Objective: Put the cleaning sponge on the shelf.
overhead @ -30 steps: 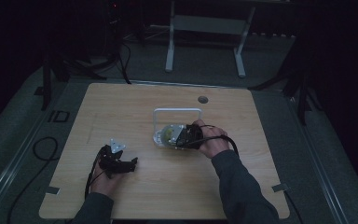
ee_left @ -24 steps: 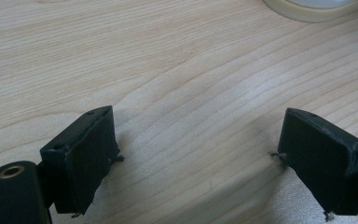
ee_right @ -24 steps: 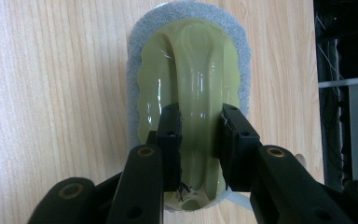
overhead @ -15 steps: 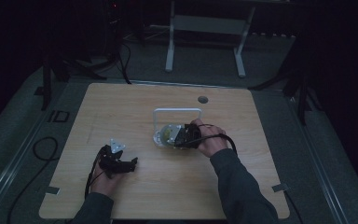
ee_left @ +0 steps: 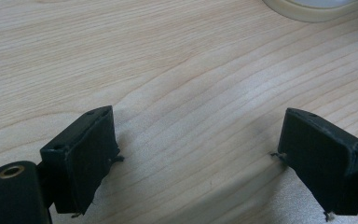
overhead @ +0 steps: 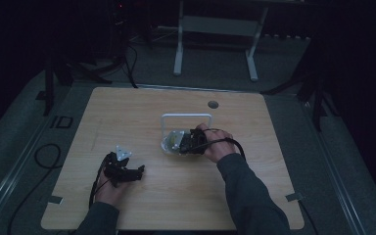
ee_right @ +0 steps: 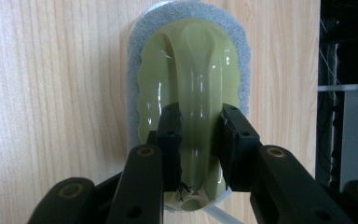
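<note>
1. Desk [overhead: 142, 105] seen from the high view: the right gripper [overhead: 192, 141] sits at mid-desk on a pale scrubber [overhead: 175, 140], which lies inside a white frame [overhead: 186, 116] near the desk's middle. The left gripper [overhead: 126, 172] rests well apart, toward the near-left corner. Open wood lies on all sides, widest toward the far-left corner and the near edge; a small round hole [overhead: 213, 104] sits by the far edge.

2. Left gripper view: the jaws stand wide apart and empty over bare wood [ee_left: 177, 93]. A pale curved rim [ee_left: 307, 11] shows at the top; I cannot tell what it belongs to.

3. Right gripper view: the jaws are clamped on the raised green handle [ee_right: 198, 93] of the scrubber, whose grey pad [ee_right: 135, 70] lies flat on the wood. The desk's edge [ee_right: 319, 70] runs close along one side of the scrubber in this view.

4. Judgement: the grasp looks made, so the step in hand is likely lifting or sliding the scrubber. The next move calls for a firm hold on the slick handle and a path clear of the frame.
</note>
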Available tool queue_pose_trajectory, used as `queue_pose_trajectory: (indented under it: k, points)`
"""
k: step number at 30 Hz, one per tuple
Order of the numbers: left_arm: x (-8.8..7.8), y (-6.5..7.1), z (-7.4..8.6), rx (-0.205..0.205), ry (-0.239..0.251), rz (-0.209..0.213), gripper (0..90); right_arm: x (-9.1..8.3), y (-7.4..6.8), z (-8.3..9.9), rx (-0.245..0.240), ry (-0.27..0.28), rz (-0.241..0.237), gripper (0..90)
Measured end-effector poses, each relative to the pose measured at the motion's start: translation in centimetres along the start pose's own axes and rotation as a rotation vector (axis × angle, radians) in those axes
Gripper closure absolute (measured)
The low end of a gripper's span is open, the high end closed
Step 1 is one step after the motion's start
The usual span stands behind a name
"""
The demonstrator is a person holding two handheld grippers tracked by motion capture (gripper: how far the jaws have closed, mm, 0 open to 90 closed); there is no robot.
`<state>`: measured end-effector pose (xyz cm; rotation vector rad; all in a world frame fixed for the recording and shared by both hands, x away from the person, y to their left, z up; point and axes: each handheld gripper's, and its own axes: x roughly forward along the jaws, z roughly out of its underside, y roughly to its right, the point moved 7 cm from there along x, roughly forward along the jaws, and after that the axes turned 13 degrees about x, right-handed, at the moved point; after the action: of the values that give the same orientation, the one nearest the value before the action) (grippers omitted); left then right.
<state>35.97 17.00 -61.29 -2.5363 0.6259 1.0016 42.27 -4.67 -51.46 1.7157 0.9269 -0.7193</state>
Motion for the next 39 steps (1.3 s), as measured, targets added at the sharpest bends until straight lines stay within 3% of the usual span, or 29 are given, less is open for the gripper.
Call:
queue_pose_trajectory:
  k: [29,39]
  points:
    - [0.0,0.0,0.0,0.001,0.0,0.0,11.5,1.7,0.2,-0.1,-0.01,-0.024,-0.004,71.9]
    - [0.0,0.0,0.0,0.001,0.0,0.0,11.5,1.9,0.2,-0.8,-0.038,-0.037,-0.003,71.9]
